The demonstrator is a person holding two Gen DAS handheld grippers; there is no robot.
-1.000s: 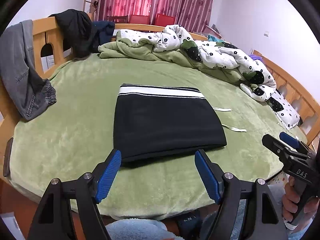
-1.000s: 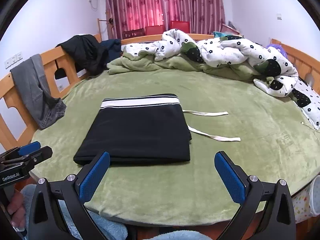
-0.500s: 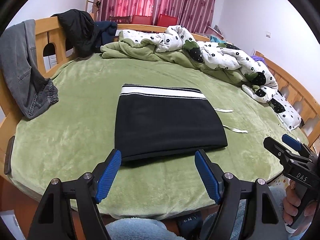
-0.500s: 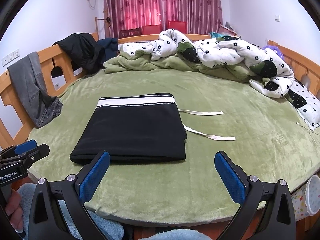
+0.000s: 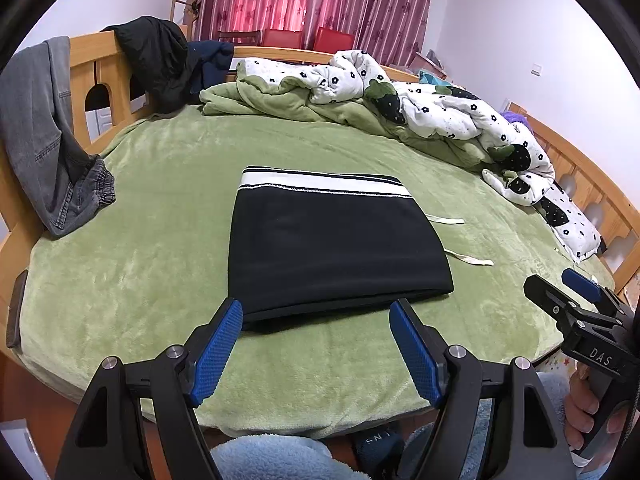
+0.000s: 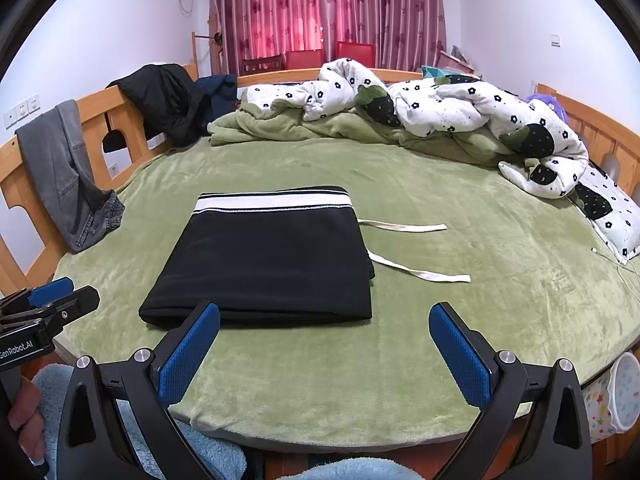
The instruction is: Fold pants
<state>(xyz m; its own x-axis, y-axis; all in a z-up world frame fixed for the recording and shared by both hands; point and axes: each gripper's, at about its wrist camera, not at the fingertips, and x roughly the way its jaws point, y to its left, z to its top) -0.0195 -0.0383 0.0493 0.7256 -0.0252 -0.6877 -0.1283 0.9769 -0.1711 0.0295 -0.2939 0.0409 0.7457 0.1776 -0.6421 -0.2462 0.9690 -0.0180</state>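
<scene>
Black pants (image 5: 332, 248) lie folded into a flat rectangle on the green bed, white-striped waistband at the far edge; they also show in the right wrist view (image 6: 268, 260). Two cream drawstrings (image 6: 416, 272) trail out to the right. My left gripper (image 5: 316, 348) is open and empty, held just short of the pants' near edge. My right gripper (image 6: 324, 352) is open and empty, near the bed's front edge, in front of the pants' right corner. Each gripper shows in the other's view: the right one (image 5: 568, 300) and the left one (image 6: 60, 300).
A green blanket (image 5: 132, 264) covers the wooden-railed bed. A rumpled floral duvet (image 6: 460, 112) lies along the back and right. Grey jeans (image 5: 44, 132) and a black jacket (image 5: 160, 60) hang on the left rail. A white bin (image 6: 624, 392) stands lower right.
Both grippers have drawn back slightly toward the bed's near edge. The pants have not moved, and both grippers stay open.
</scene>
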